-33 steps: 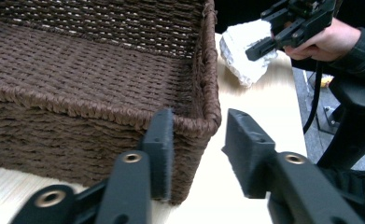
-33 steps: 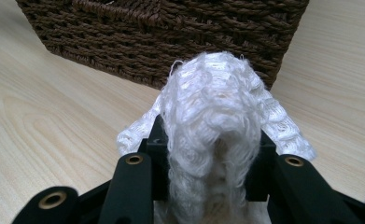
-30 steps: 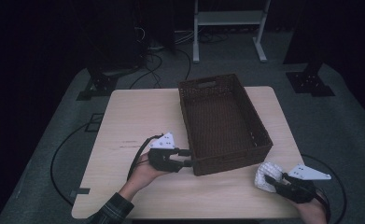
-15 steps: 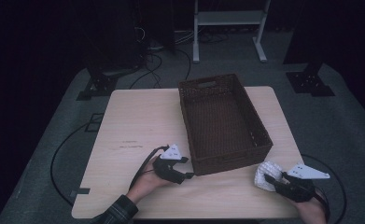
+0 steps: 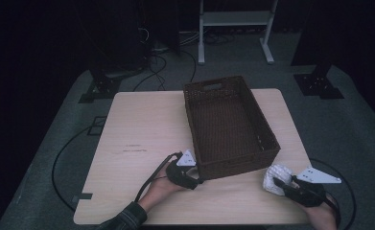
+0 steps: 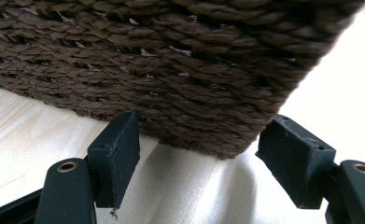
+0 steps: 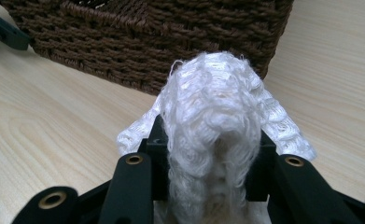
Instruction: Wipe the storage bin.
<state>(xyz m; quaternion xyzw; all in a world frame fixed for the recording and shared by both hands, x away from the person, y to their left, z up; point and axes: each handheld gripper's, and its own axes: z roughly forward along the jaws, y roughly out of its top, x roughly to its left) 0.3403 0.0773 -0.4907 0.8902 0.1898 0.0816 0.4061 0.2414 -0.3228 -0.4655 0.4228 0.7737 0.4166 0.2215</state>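
Pale wood table point(image 5: 142, 139) (wicker basket point(image 5: 228, 124) on it), grey carpet point(image 5: 348, 124), dark room

The white knitted cloth point(image 7: 213, 121) is covering the inner pads of the right gripper point(image 7: 213, 186) in the right gripper view. The upper part of the brown woven basket point(image 6: 171, 60) is running past the top edge in the left gripper view.

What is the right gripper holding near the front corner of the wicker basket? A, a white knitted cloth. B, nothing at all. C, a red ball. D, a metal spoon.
A: in the right gripper view, the right gripper has its jaws closed on a white knitted cloth, just in front of the brown basket.
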